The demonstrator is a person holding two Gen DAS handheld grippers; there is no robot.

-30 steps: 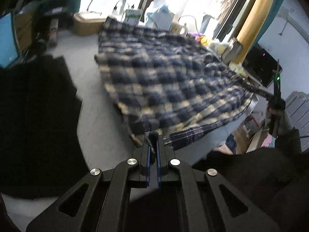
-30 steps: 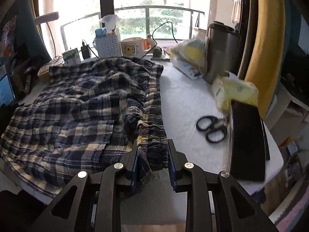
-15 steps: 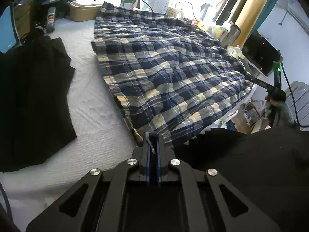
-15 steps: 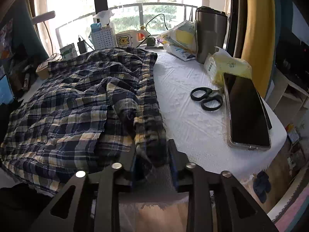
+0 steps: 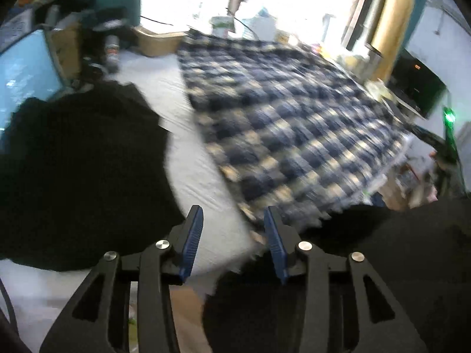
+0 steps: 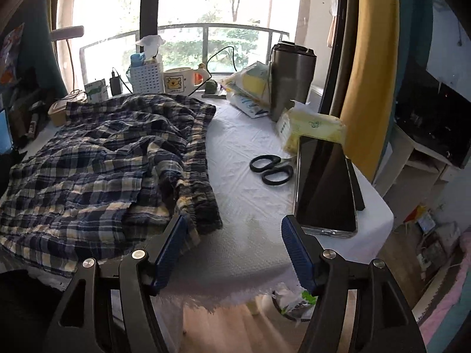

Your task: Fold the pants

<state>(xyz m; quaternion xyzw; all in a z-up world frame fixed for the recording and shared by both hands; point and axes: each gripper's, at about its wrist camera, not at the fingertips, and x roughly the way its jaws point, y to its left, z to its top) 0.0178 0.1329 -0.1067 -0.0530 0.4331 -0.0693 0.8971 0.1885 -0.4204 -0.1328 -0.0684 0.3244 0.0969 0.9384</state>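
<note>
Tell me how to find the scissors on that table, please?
Look at the white-covered table in front of the big window, to the right of the plaid pants. The scissors lie flat between the pants and the dark phone. They are the only thing there with two black loop handles.

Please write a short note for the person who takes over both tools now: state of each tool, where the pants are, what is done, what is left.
Left tool: jaws have just been opening, nothing between them; the near corner of the plaid pants lies just ahead.
Right tool: jaws have just been opening, off the waistband; the waistband end lies beside its left finger.
Pants lie spread on the white table, near edge at the table's front edge. Scissors and phone lie to the right, apart from them.
Done: the cloth is let go.
Left: likely the next folds.
</note>
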